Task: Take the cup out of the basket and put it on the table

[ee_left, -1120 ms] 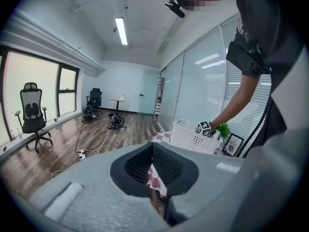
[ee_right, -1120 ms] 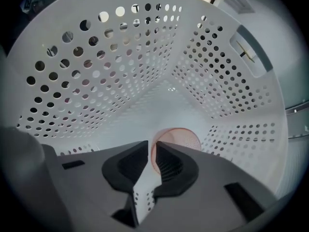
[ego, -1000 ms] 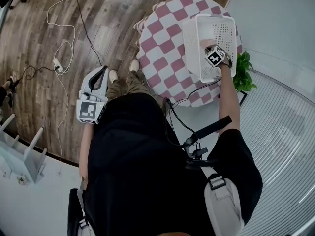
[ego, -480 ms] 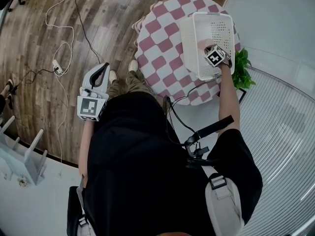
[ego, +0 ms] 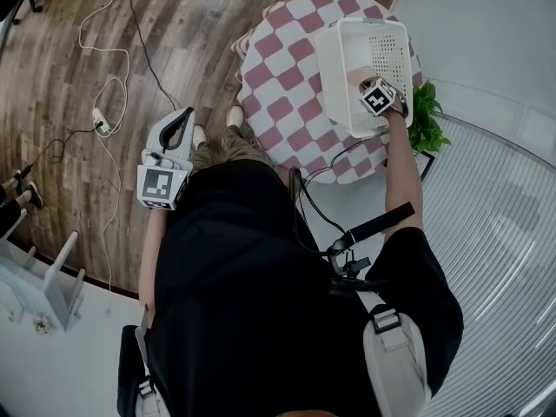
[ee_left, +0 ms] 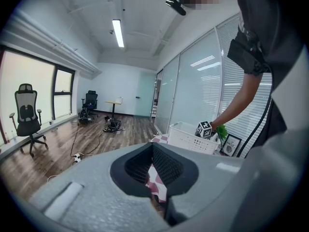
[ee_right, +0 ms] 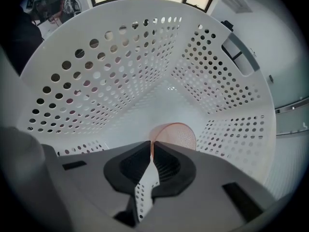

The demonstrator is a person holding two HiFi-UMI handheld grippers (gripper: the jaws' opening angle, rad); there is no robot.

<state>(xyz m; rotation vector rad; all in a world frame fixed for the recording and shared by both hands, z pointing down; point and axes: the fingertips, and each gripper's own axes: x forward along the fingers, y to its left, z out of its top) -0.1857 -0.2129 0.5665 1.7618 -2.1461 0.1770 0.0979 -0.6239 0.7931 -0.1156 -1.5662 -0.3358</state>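
**You are gripping the cup inside the basket, the lift not yet made**

Your right gripper (ee_right: 152, 144), pointing down into the white perforated basket (ee_right: 120, 66), is pinching the edge of the pink cup (ee_right: 175, 132), which is resting on the basket's bottom. Lifting it clear and setting it on the desk (ego: 287, 76) are awaiting you. Your left gripper (ee_left: 152, 146) is hanging closed and empty at your side. The round desk is wearing a pink-and-white check cloth, cables (ego: 109, 85) are trailing across the wooden floor (ego: 69, 24), and a plant (ego: 427, 122) is standing by the glass partition.

Pink cup (ee_right: 174, 133), seemingly upright, inside white perforated basket (ee_right: 120, 71) (on checkered table (ego: 287, 68))
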